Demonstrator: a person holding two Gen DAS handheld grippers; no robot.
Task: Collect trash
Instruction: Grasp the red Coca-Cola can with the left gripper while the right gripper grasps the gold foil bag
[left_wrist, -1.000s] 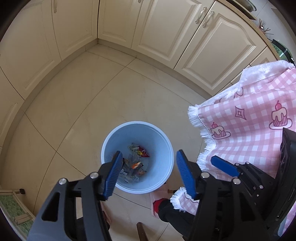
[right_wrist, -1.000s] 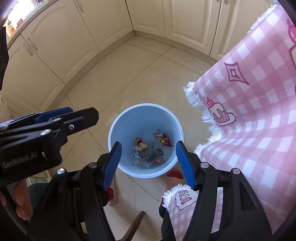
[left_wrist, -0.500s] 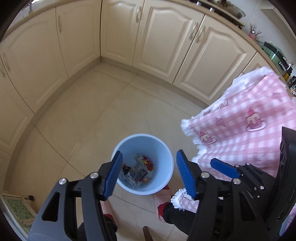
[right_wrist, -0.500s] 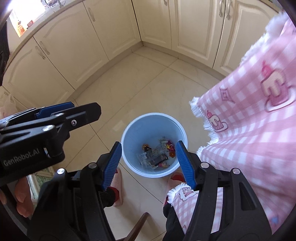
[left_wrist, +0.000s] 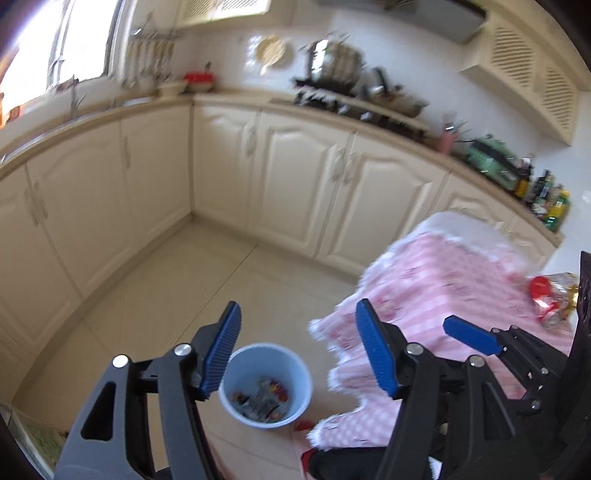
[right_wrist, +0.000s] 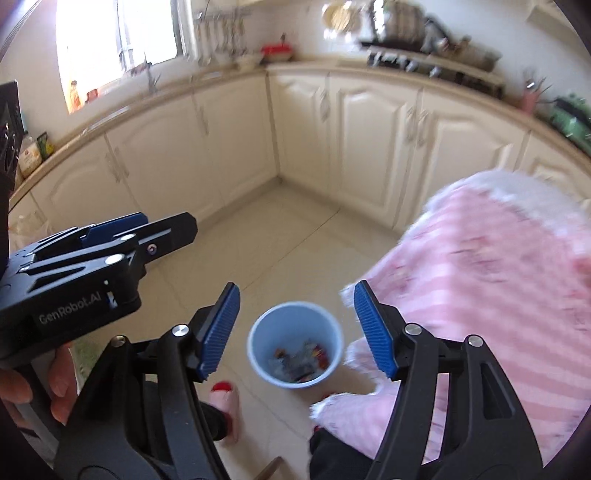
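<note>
Left wrist view first: our left gripper (left_wrist: 297, 350) has its blue ribbed jaws apart and spreading wider, with nothing between them. Same story in the right wrist view, where our right gripper (right_wrist: 295, 330) is widening with nothing in it.

Down past the jaws sits the trash bin (left_wrist: 266, 386), a round light-blue bucket on the cream tile floor (left_wrist: 207, 280), just beside the hanging edge of the pink checked tablecloth (left_wrist: 443, 280) with its white fringe. Inside we can see a small heap of wrappers (right_wrist: 299, 358), mostly dark and silvery with bits of red and orange; it's too blurry to say more.

A crumpled red and clear wrapper (left_wrist: 552, 304) lies on the cloth-covered counter at the far right. Cream cabinets (left_wrist: 295, 177) wrap the corner behind.
</note>
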